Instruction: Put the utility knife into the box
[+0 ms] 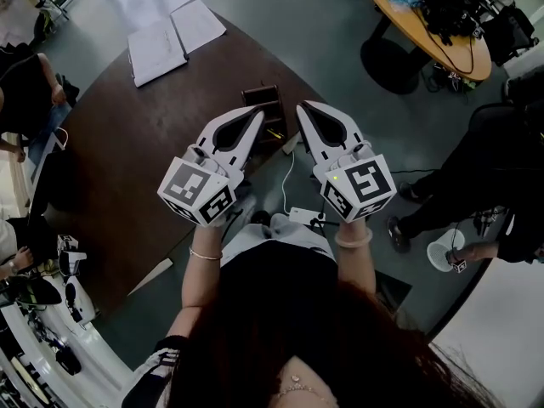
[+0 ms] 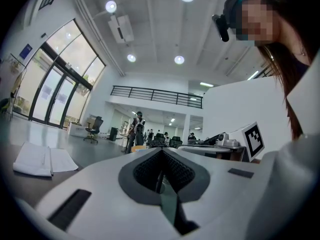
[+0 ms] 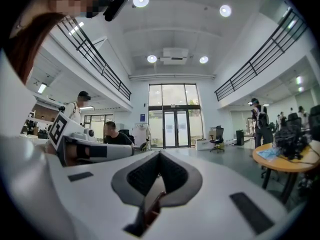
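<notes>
A small dark brown box (image 1: 263, 100) sits on the dark round table (image 1: 127, 160), partly hidden behind my left gripper. A thin yellowish object (image 1: 274, 133) lies at the box's near edge; I cannot tell if it is the utility knife. Both grippers are held up side by side above the table edge, pointing away from the person. The left gripper (image 1: 258, 110) is shut with nothing in it, and so is the right gripper (image 1: 303, 109). In the left gripper view the gripper (image 2: 161, 152) points level into the hall. The right gripper view shows that gripper (image 3: 160, 155) doing the same.
White paper sheets (image 1: 172, 39) lie at the table's far side. A white cable and power strip (image 1: 303, 216) lie on the floor below the grippers. An orange round table (image 1: 429, 19) with black gear stands at the back right. People stand at the right and sit at the left.
</notes>
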{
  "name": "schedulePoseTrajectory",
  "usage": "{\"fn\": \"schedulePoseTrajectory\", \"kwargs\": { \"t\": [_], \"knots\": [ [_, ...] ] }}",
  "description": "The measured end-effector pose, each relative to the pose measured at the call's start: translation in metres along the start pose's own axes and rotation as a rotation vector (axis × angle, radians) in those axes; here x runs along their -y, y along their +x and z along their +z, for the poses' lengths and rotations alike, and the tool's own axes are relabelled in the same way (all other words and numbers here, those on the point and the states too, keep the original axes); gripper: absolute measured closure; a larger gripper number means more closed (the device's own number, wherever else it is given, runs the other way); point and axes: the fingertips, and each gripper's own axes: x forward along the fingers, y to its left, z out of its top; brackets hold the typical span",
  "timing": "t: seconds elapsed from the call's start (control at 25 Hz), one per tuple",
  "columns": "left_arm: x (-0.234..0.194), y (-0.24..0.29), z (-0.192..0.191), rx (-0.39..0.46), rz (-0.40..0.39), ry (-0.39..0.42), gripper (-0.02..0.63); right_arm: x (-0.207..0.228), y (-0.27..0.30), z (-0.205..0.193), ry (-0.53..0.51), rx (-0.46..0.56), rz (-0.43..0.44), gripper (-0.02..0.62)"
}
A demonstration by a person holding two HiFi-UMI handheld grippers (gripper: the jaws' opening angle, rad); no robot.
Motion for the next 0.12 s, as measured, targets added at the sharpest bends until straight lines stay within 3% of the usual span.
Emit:
{"fn": "schedulePoseTrajectory", "kwargs": {
  "t": [0.12],
  "knots": [
    [-0.0011, -0.0004, 0.0004, 0.002, 0.000, -0.002, 0.609, -0.0003, 0.0008, 0.0000, 0.000, -0.002, -0.001, 0.580]
  ]
}}
